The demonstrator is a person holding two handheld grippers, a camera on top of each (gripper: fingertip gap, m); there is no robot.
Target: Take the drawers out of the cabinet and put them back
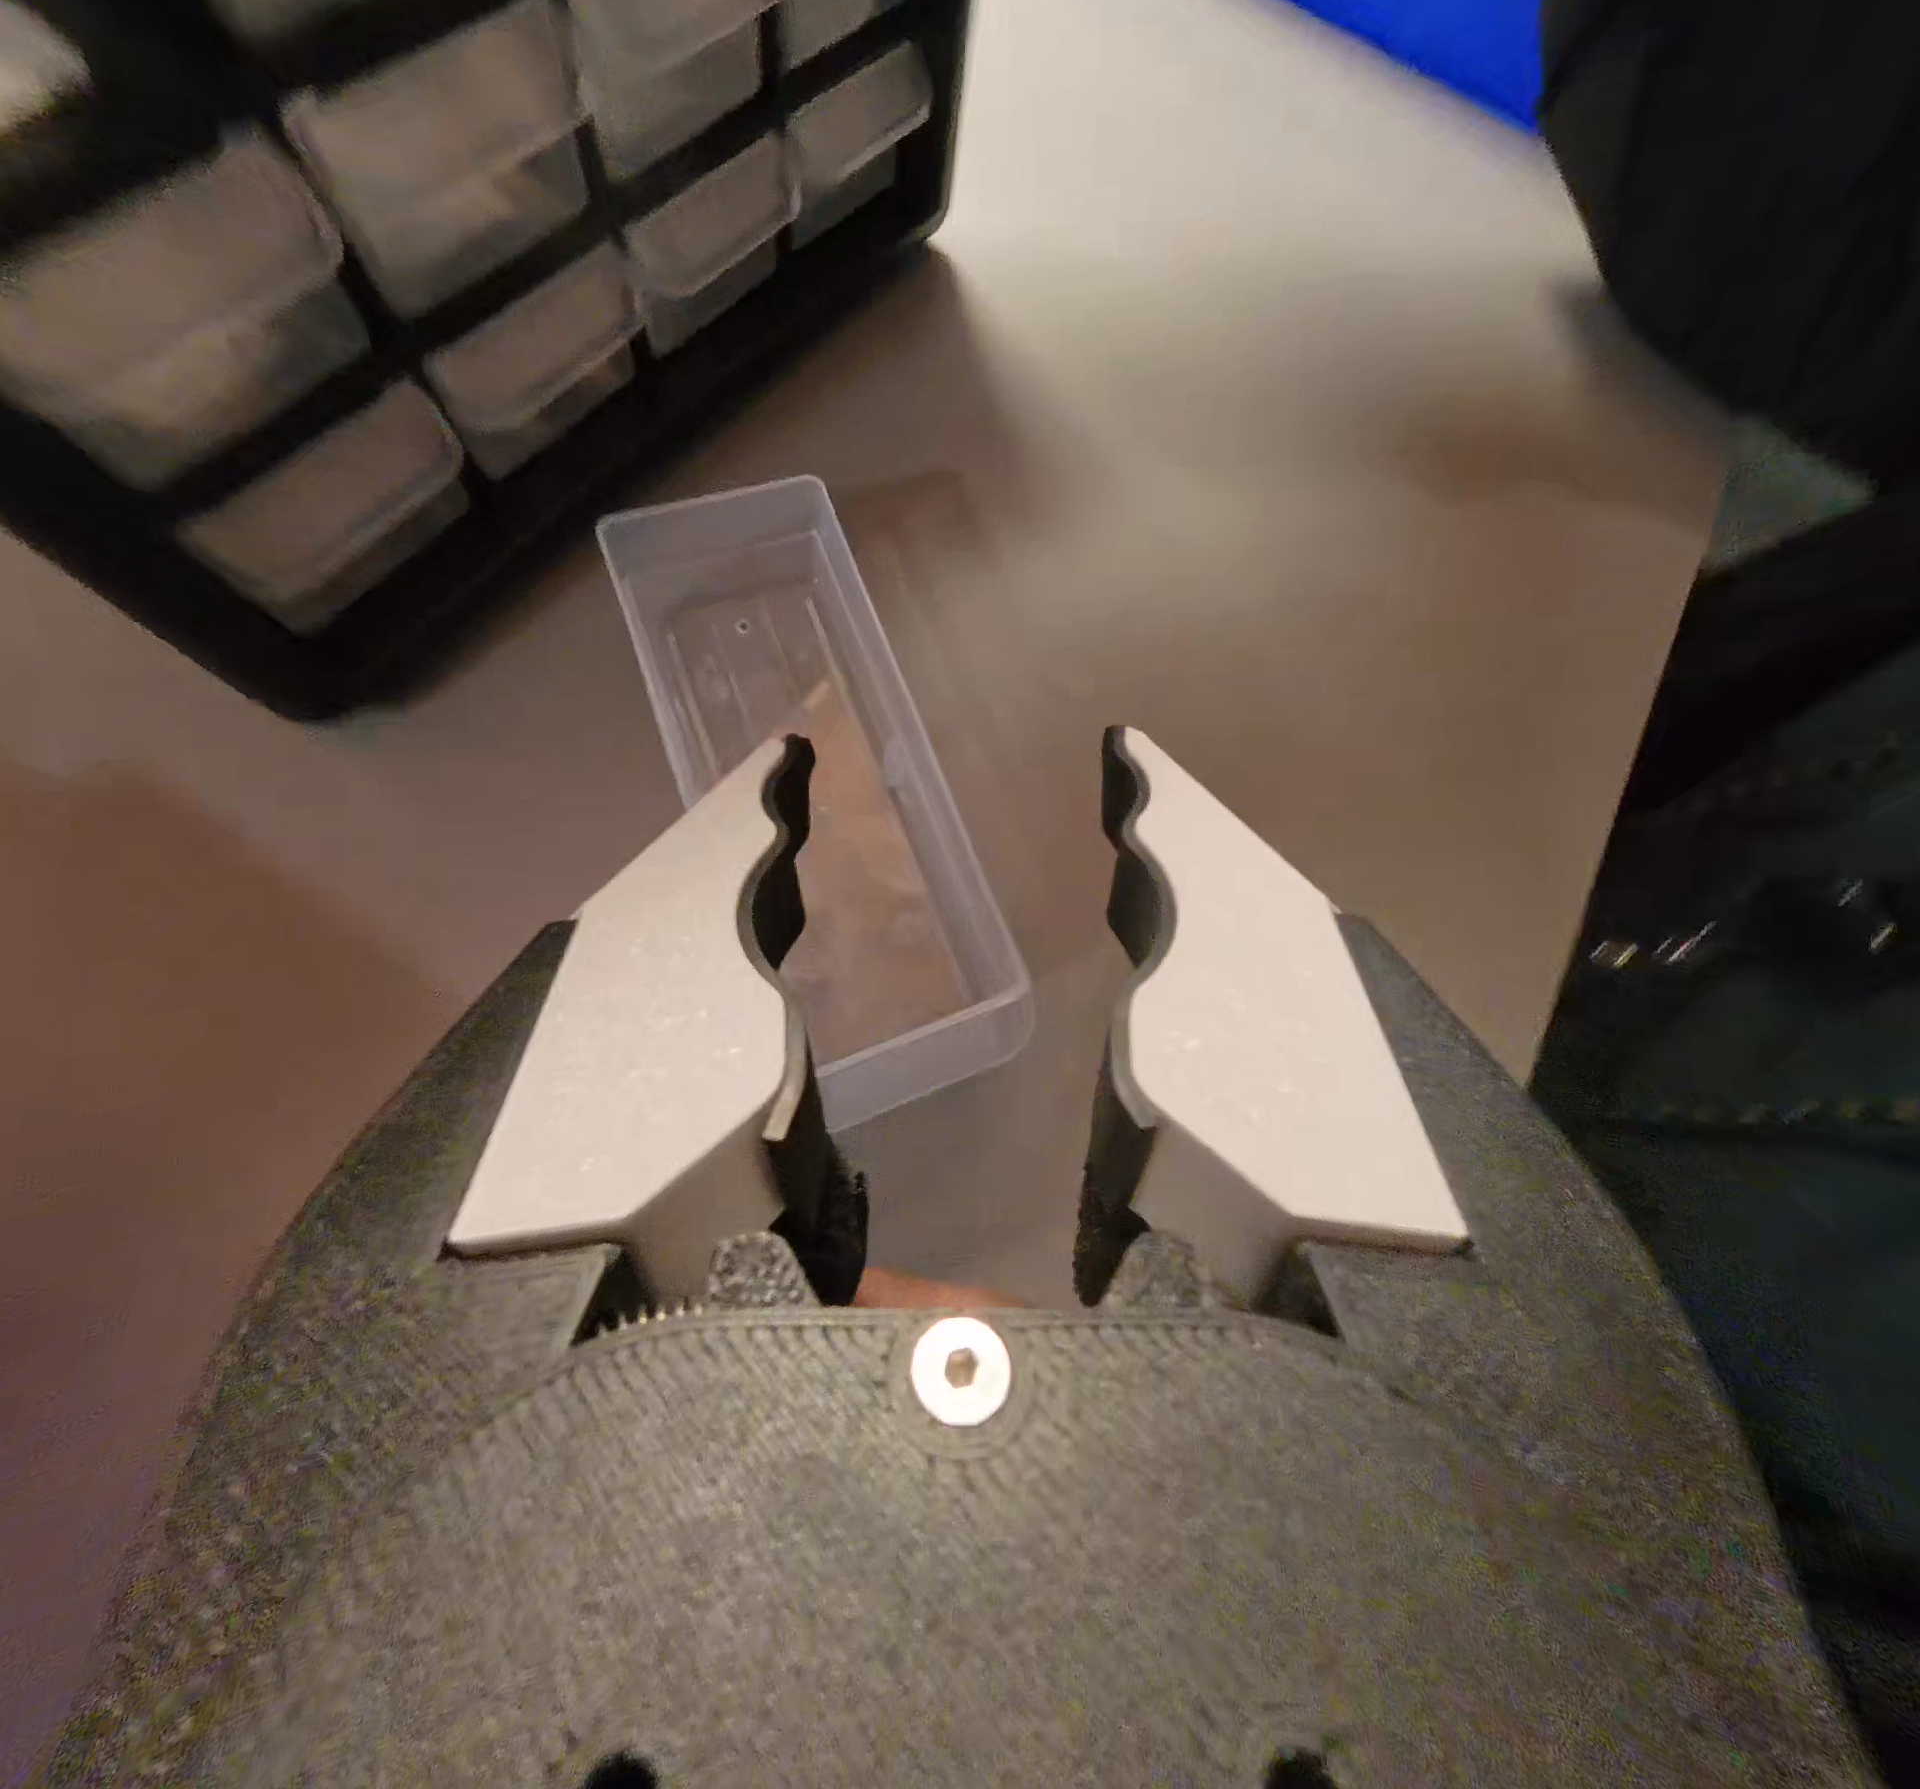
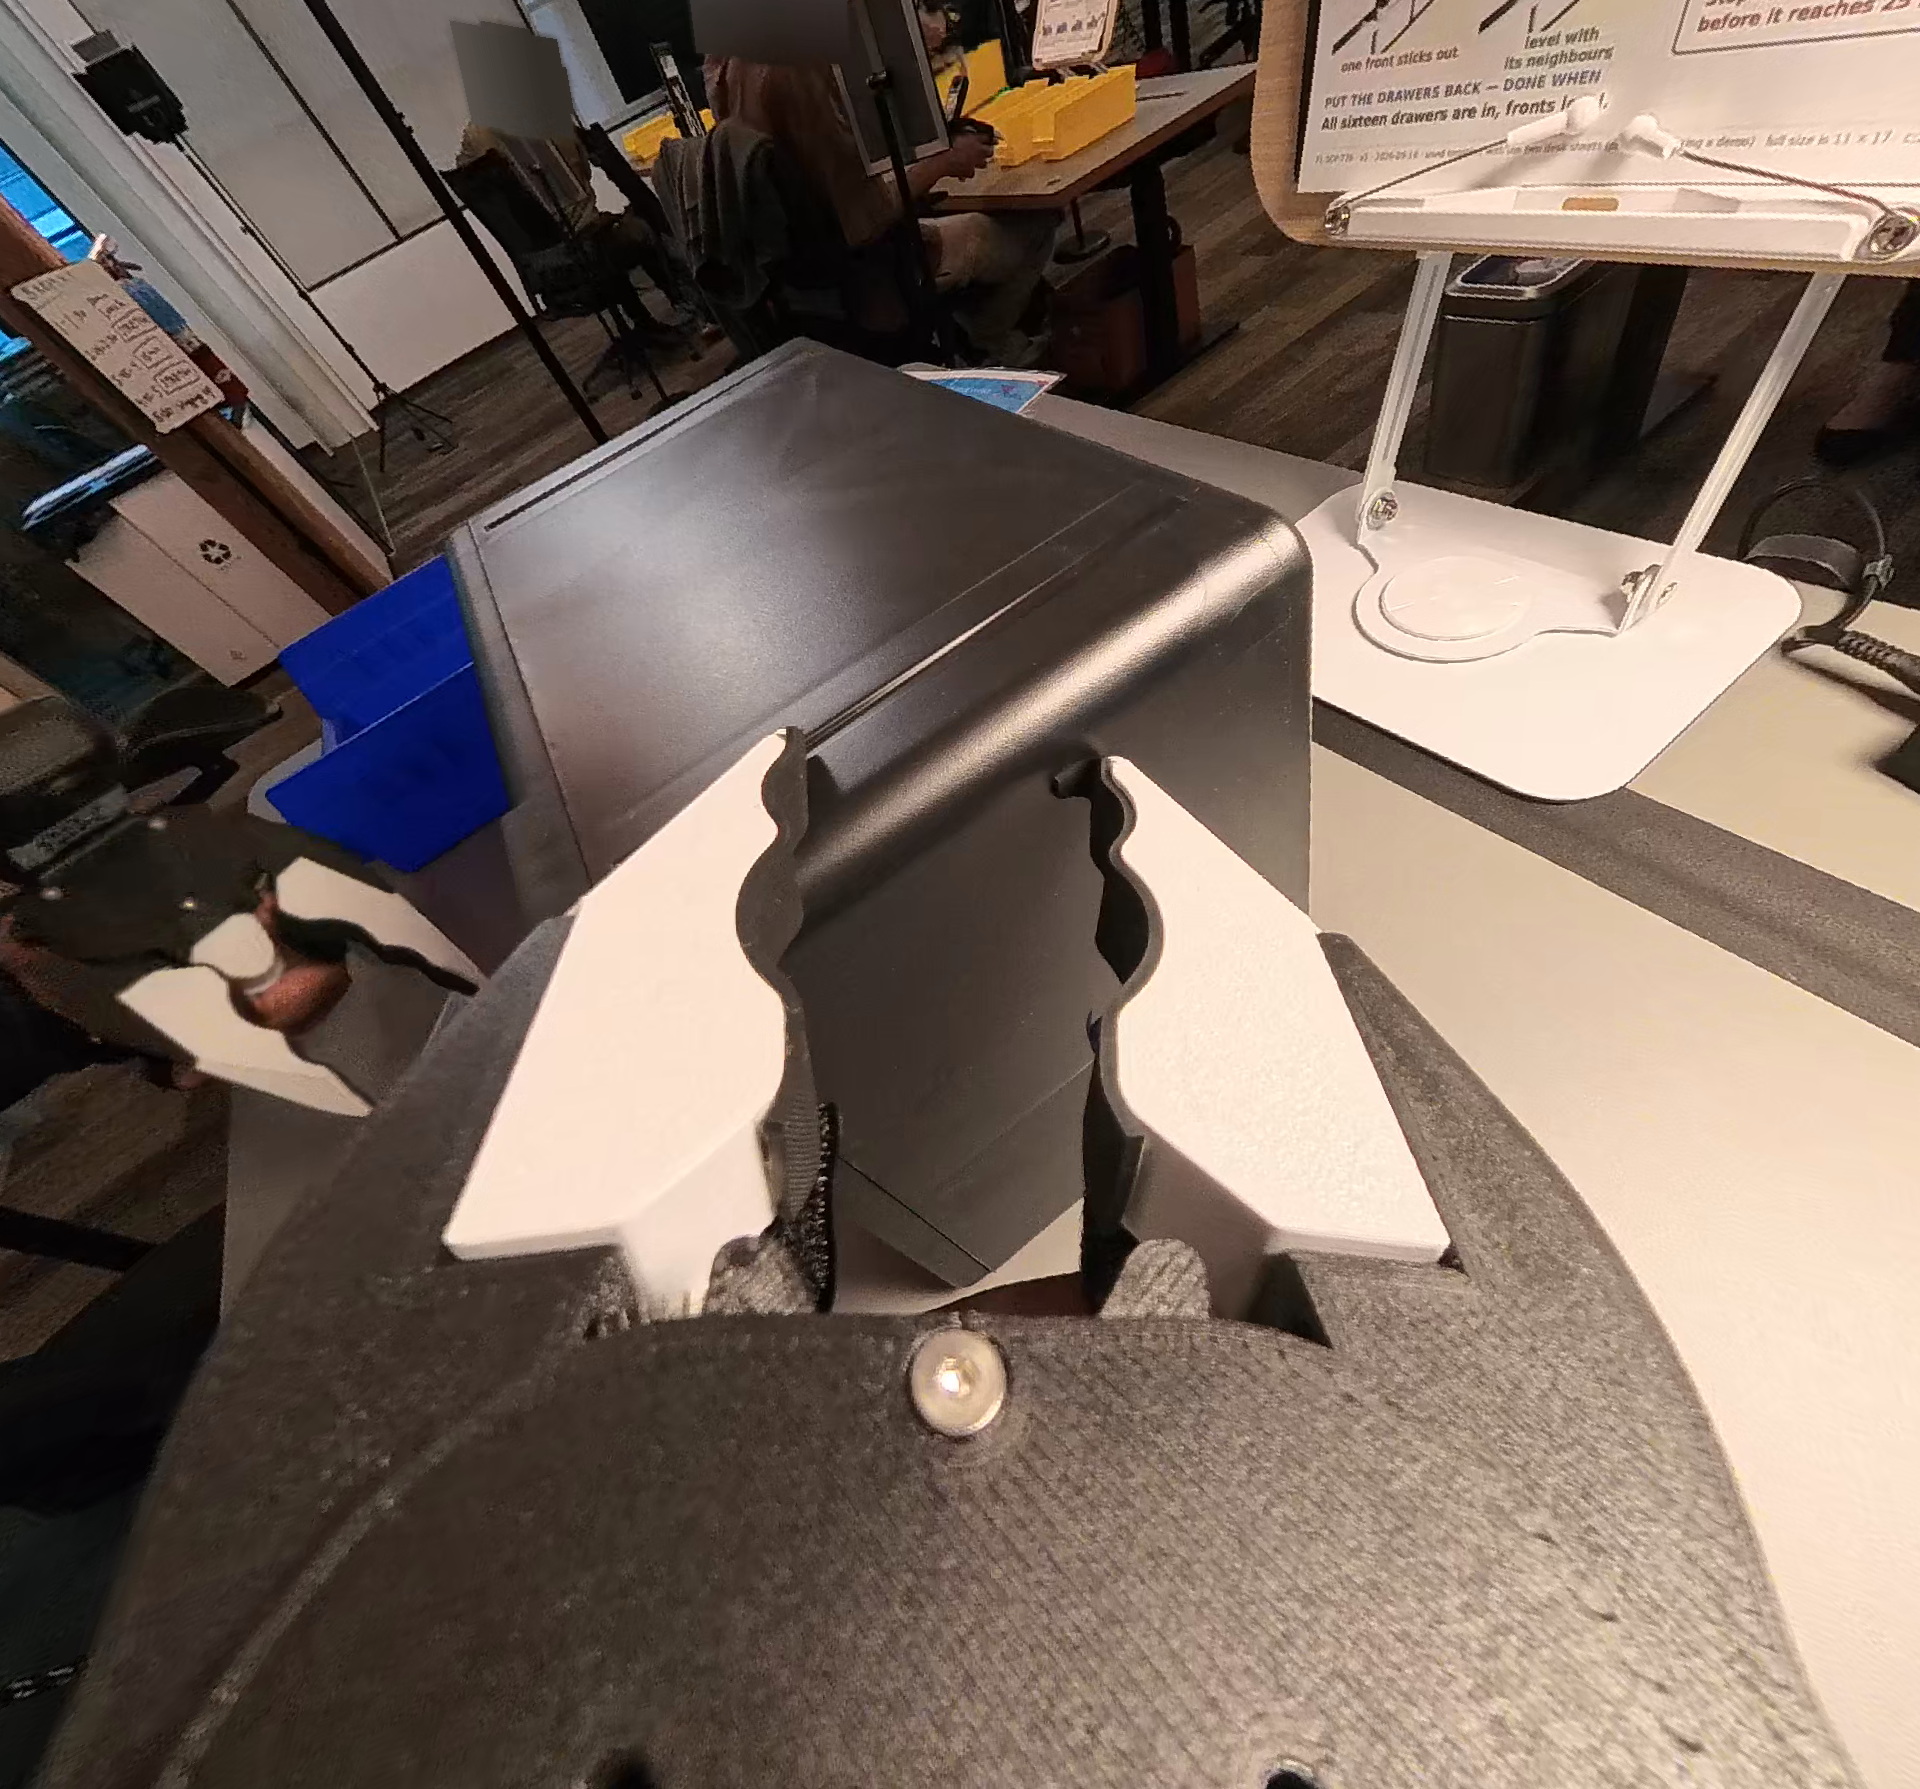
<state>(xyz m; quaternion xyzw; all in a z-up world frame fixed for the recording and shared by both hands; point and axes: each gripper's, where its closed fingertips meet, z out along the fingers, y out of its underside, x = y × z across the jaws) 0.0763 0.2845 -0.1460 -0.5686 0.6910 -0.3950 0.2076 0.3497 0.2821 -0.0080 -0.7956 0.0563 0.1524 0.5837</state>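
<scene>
Two claws, both gaping wide with nothing held: left gripper (image 1: 956, 752) over a clear drawer (image 1: 727, 586), right gripper (image 2: 951, 763) facing the black cabinet (image 2: 831, 534). Printed instruction sheet (image 2: 1558, 25) up right.

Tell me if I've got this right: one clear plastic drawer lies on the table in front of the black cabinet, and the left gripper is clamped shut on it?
Not quite. The left gripper is open, its fingers spread apart, not clamped on the clear drawer, as the left wrist view shows. The rest holds: the drawer lies on the table before the black cabinet.
</scene>
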